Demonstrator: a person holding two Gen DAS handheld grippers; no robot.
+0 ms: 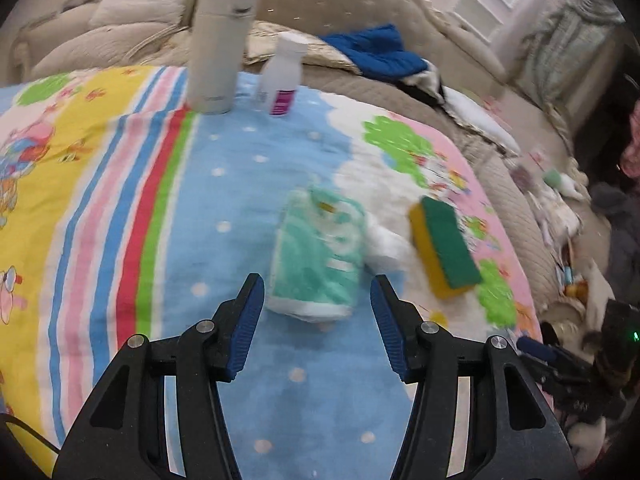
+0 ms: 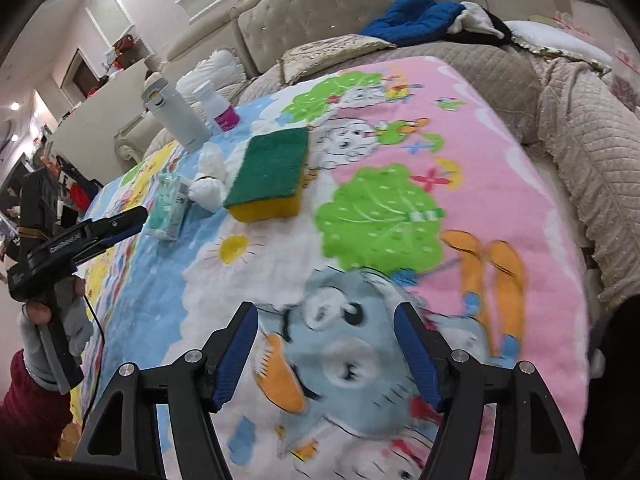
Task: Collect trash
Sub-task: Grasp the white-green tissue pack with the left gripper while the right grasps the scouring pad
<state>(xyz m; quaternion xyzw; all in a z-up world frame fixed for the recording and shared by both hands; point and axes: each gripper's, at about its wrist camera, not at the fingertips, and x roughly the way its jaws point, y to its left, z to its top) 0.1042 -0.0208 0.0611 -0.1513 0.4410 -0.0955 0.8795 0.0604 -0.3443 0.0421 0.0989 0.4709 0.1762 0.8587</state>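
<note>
On fuzzy blanket (image 1: 248, 184), crinkly tissue pack (image 1: 316, 256), spongy block (image 1: 444, 248)

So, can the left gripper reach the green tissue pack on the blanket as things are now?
Probably yes. The left gripper points straight at the green tissue pack, its jaws apart and empty, with only bare blanket between. The sponge and crumpled white tissue lie to one side.
</note>
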